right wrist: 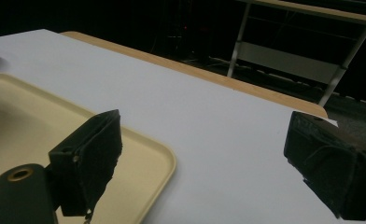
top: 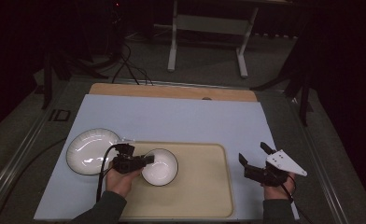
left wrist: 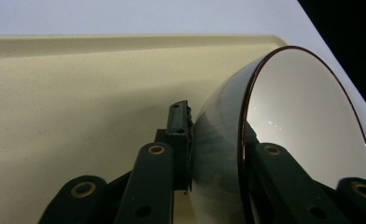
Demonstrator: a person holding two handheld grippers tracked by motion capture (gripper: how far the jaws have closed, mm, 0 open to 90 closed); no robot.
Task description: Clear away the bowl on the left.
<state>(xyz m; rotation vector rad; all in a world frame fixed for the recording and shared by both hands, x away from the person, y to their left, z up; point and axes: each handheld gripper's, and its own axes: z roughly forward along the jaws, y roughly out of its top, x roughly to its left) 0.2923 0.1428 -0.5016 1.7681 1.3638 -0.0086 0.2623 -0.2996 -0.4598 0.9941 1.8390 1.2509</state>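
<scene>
Room: dark, with a white-legged stand on the floor at 12 o'clock past the bench [top: 181, 116], which is covered by a pale blue sheet.
Tray: a cream tray [top: 204, 186] lies at the near middle of the bench.
Bowl: the white bowl [top: 161, 166] sits at the tray's 9 o'clock end, its dark-edged rim showing in the left gripper view [left wrist: 307, 116].
Plate: a white plate [top: 91, 150] lies on the sheet at the bowl's 9 o'clock, just off the tray.
Left gripper: the left gripper [top: 146, 160] has its fingers [left wrist: 181, 130] narrow and clamped on the bowl's wall at the rim, one outside, one inside.
Right gripper: the right gripper [top: 254, 155] hovers at 3 o'clock of the tray, fingers [right wrist: 92, 154] wide, holding nothing.
Handling: likely glazed ceramic, so stiff, fairly heavy, slick and breakable; a rim pinch may let it swing, so grip deep on the wall and keep it low.
Writing: "ID" [top: 59, 115] marked on the floor at 9 o'clock of the bench; none on the dishes.
</scene>
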